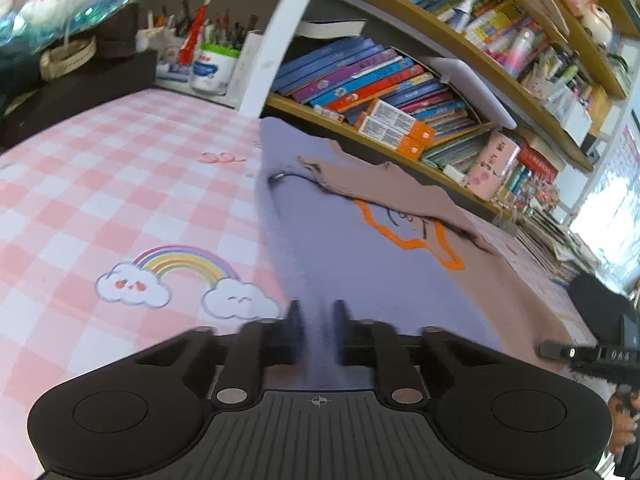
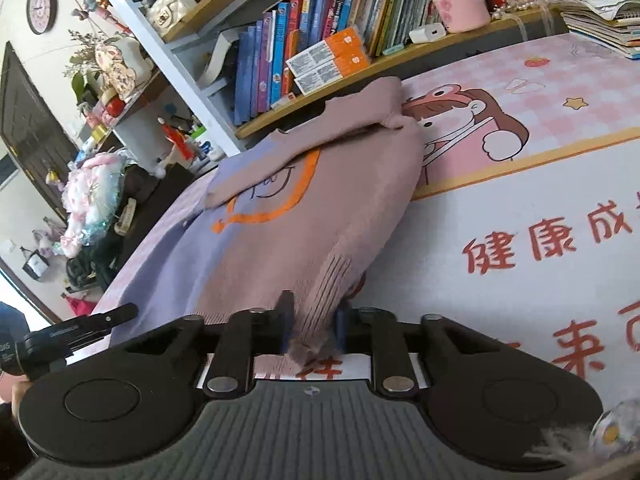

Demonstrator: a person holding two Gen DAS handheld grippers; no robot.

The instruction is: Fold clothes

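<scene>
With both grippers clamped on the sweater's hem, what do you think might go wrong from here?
1. The right gripper pinches only a bunched corner of the sweater, so the knit may slip out when lifted.
2. The sleeve lies folded loosely on top and may slide off.
3. The left gripper holds a thin edge, so the fold may come out skewed.

Each fisheye camera sits just behind its own gripper, low and close over the table, looking forward and slightly down. The left gripper (image 1: 318,330) fills its view's bottom; the right gripper (image 2: 312,326) likewise. Both views share the sweater (image 1: 360,248) (image 2: 312,208) mid-frame and the bookshelf (image 1: 400,92) (image 2: 320,52) across the top.
</scene>
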